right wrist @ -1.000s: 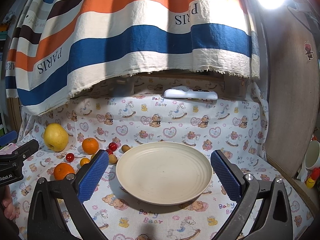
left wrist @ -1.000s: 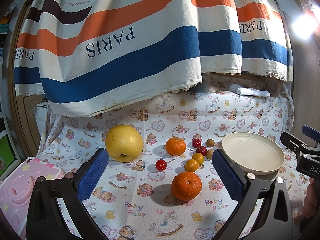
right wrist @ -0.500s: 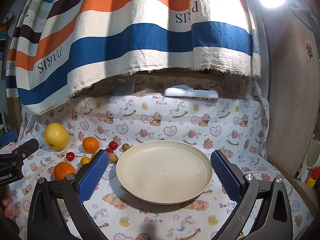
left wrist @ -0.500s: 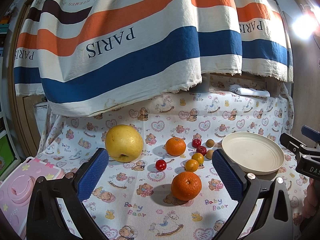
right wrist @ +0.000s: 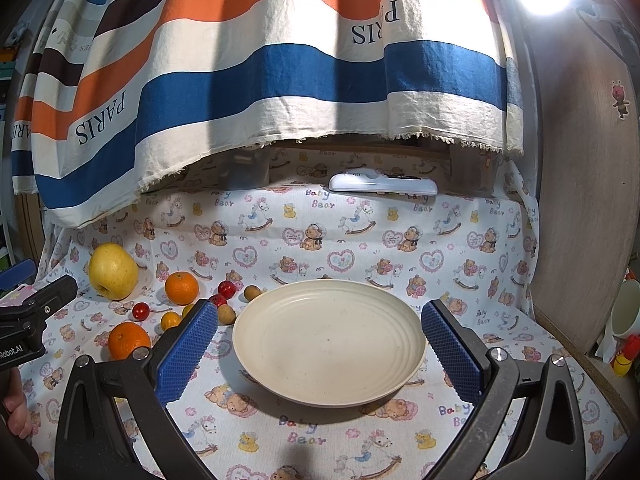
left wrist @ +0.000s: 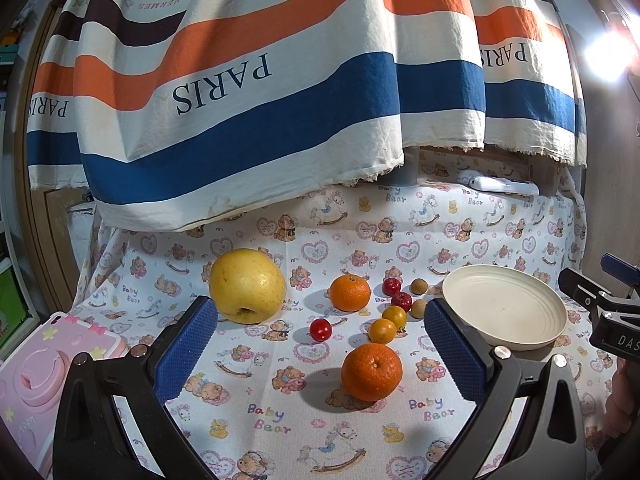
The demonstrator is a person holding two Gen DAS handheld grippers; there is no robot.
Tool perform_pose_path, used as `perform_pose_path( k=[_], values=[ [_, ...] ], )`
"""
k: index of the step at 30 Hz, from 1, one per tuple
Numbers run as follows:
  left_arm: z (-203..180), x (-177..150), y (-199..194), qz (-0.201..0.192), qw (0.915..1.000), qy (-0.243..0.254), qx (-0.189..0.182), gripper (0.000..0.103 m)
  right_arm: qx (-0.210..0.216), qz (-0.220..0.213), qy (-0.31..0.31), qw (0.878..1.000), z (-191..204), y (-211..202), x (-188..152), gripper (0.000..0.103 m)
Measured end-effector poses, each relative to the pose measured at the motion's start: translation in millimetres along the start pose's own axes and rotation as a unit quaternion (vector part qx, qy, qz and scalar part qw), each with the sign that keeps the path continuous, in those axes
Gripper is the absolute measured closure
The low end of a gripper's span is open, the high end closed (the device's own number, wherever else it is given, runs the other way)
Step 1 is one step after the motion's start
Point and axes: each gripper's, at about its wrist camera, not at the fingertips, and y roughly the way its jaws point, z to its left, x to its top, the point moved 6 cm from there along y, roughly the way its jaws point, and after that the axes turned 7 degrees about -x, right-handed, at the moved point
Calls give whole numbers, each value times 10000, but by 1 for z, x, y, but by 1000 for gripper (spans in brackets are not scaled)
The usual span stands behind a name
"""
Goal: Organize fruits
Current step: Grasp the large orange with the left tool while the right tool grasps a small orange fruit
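Loose fruit lies on the bear-print cloth: a big yellow apple (left wrist: 247, 285), a far orange (left wrist: 349, 293), a near orange (left wrist: 371, 371), a red cherry tomato (left wrist: 320, 329), and several small red, orange and brown fruits (left wrist: 394, 312). An empty cream plate (left wrist: 505, 306) (right wrist: 329, 336) sits to their right. My left gripper (left wrist: 320, 354) hovers open just short of the near orange. My right gripper (right wrist: 319, 350) is open, its blue pads (right wrist: 187, 350) on either side of the plate. In the right wrist view the apple (right wrist: 113, 270) and oranges (right wrist: 181, 287) lie at left.
A striped "PARIS" cloth (left wrist: 256, 92) hangs over the back. A white remote (right wrist: 382, 182) lies at the far edge. A pink toy case (left wrist: 44, 372) sits at the left. A wooden panel (right wrist: 584, 184) bounds the right, with a white cup (right wrist: 626, 314) beyond it.
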Motion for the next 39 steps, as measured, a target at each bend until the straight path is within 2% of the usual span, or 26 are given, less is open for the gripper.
perform_pose_path(
  k=[4, 8, 11, 16, 20, 21, 25, 26, 29, 31, 32, 35, 39],
  values=[
    [0, 0, 0, -6, 10000, 27, -7, 0, 3, 4, -4, 10000, 0, 0, 0, 1],
    [-4, -2, 6, 217, 9995, 243, -34, 0, -2, -6, 10, 10000, 0, 0, 0, 1],
    [-1, 0, 8, 358, 9990, 67, -267, 0, -18, -5, 12, 10000, -1, 0, 0, 1],
    [7, 10, 0, 235, 9991, -7, -358, 2, 144, 118, 27, 9998, 2, 1, -2, 1],
    [10, 13, 3, 285, 9987, 14, -429, 2, 196, 166, 8, 9997, 4, 2, -2, 1],
    [9, 12, 7, 409, 9979, 64, -508, 3, 192, 164, 7, 9997, 4, 2, -2, 1],
    [1, -1, 25, 955, 9921, 160, -797, 22, 235, 185, -19, 9996, 6, 3, -2, 1],
    [-1, -5, 30, 1105, 9900, 145, -869, 24, 259, 199, -35, 9995, 7, 3, -2, 1],
    [-9, -14, 43, 1568, 9817, 46, -1077, 31, 286, 249, -46, 9993, 5, 4, -1, 1],
    [-13, -23, 52, 1937, 9751, 0, -1083, 43, 300, 327, -27, 9990, 4, 6, -2, 1],
    [-16, -27, 57, 2115, 9710, -14, -1114, 46, 293, 353, -13, 9989, 3, 7, -2, 1],
    [-22, -33, 67, 2559, 9586, -94, -1247, 47, 320, 481, 15, 9983, 1, 10, -3, 12],
    [-31, -37, 73, 2720, 9550, 9, -1181, 47, 362, 592, -1, 9976, 0, 13, -4, 21]
  ],
)
